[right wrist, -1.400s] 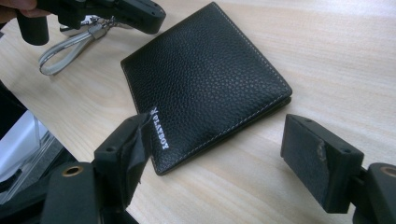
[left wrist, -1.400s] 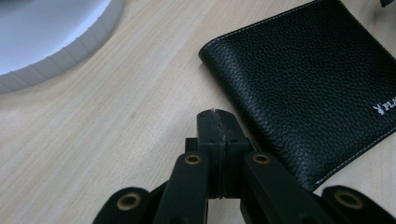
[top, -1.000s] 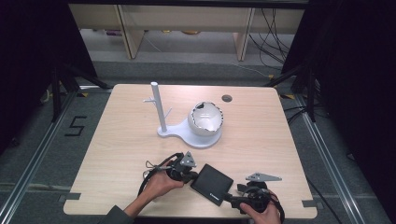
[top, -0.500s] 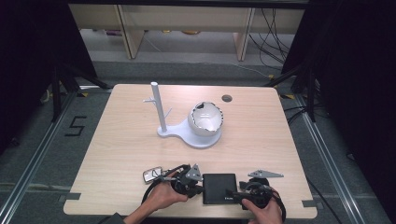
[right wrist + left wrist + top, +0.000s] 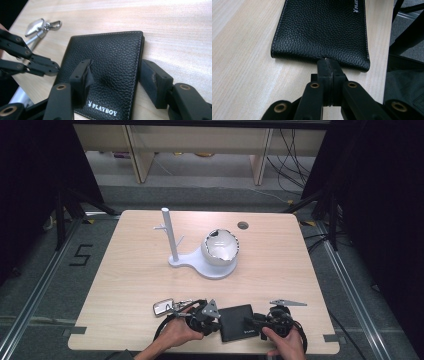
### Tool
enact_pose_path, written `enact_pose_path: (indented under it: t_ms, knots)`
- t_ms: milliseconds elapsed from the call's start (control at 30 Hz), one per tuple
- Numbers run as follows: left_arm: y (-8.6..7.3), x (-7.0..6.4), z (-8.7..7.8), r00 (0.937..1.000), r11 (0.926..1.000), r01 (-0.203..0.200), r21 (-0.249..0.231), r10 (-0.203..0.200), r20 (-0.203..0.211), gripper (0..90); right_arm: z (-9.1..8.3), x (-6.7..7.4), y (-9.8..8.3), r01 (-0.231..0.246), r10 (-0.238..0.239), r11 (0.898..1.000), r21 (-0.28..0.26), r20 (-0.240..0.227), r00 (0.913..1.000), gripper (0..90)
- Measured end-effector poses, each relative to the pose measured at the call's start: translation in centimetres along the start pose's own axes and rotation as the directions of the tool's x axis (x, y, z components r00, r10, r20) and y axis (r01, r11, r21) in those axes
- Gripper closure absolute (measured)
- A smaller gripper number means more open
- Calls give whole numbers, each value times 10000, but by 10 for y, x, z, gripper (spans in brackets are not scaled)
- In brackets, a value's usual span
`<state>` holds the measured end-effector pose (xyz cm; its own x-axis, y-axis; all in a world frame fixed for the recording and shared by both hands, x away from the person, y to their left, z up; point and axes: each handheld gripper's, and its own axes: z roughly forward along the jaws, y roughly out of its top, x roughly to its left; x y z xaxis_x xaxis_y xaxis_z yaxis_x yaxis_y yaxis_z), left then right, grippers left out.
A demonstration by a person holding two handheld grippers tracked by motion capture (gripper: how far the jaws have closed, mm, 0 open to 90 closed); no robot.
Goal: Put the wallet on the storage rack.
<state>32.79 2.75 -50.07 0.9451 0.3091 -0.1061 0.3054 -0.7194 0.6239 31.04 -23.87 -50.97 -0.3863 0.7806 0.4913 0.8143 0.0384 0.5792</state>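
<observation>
Shifted toward table [image 5: 125, 270] near edge since earlier frame: wallet [image 5: 238, 322], now squared at 6 o'clock. Left gripper [image 5: 212, 324] pinched shut at wallet's 9 o'clock edge. Right gripper [image 5: 113, 80] half-wide, just closing, straddling wallet's 3 o'clock end, pads not pressing.

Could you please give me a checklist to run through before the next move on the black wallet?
1. Wallet flat on the table, near its front edge: ok.
2. Left gripper shut, tips together at the wallet's edge: ok. Whether it pinches any leather: cannot tell.
3. Right gripper astride the wallet; its jaws have just been closing, one pad on the cover, the other beside the stitched edge, not yet clamped: not ok.
4. Key ring lies clear of the wallet, left of the left gripper: ok.
5. White stand sits far back, out of the way: ok.
</observation>
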Motion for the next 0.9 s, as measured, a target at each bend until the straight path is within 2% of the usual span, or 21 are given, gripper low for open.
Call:
enact_pose_path:
  t_ms: [33,67,100,133,233,267,300,333,367,400,433,467,567,633,733,800,867,900]
  knots:
    - [0,0,0,10000,10000,0,0,0,0,890,0,0,0,0,0,10000,0,0,10000,449]
    - [0,0,1,9999,9999,-98,36,98,-54,890,-1,-2,-1,-418,416,9991,-103,-194,9989,452]
    - [0,0,1,9999,9999,-98,36,98,-54,890,-1,-2,-1,-418,416,9991,-103,-194,9989,452]
    - [0,-1,1,9999,9999,-125,52,125,-118,890,-2,0,-3,-1247,1240,9921,-162,-398,9915,458]
    - [0,-2,1,9996,9997,-225,95,227,-175,891,-2,-4,-6,-1197,1179,9922,-357,-470,9919,479]
    - [0,-2,1,9997,9998,-198,76,199,-160,890,-2,-6,-7,-1158,1119,9916,-575,-669,9915,543]
    - [0,-2,1,9997,9998,-176,67,177,-150,890,-2,-6,-7,-1158,1119,9916,-575,-669,9915,543]
    - [0,-3,1,9994,9995,-285,135,288,-170,890,-4,-1,-7,-2012,1933,9786,-431,-1428,9707,636]
    - [0,-3,1,9994,9995,-285,135,288,-170,890,-4,-1,-7,-2012,1933,9786,-431,-1428,9707,636]
    - [1,-4,1,9996,9996,-248,118,249,-131,890,-3,2,-6,-1834,1745,9818,-498,-1462,9737,636]
    - [1,-4,1,9994,9995,-286,146,288,-172,889,-3,2,-5,-1232,1139,9898,-713,-1221,9860,645]
    - [1,-4,1,9995,9995,-286,122,287,-114,885,-5,4,-2,-1133,1011,9900,-837,-1378,9853,686]
    - [1,-4,0,9989,9987,-440,241,444,-171,879,-7,5,-1,-1067,926,9899,-935,-1442,9852,706]
    - [1,-5,0,9989,9990,-409,191,413,-205,865,-8,7,-1,-995,822,9899,-1007,-1628,9832,732]
    - [0,-5,-2,9988,9991,-368,192,374,-322,805,-9,10,0,-883,669,9897,-1126,-1810,9812,755]
    - [0,-3,-5,9981,9984,-513,245,521,-340,740,-10,14,2,-682,441,9909,-1162,-1982,9792,767]
    - [0,-5,-12,9984,9993,-348,-97,344,-447,658,-10,16,5,-281,-36,9901,-1376,-2250,9744,785]
    - [0,-5,-12,9984,9993,-348,-97,344,-447,616,-10,16,5,-281,-36,9901,-1376,-2250,9744,785]
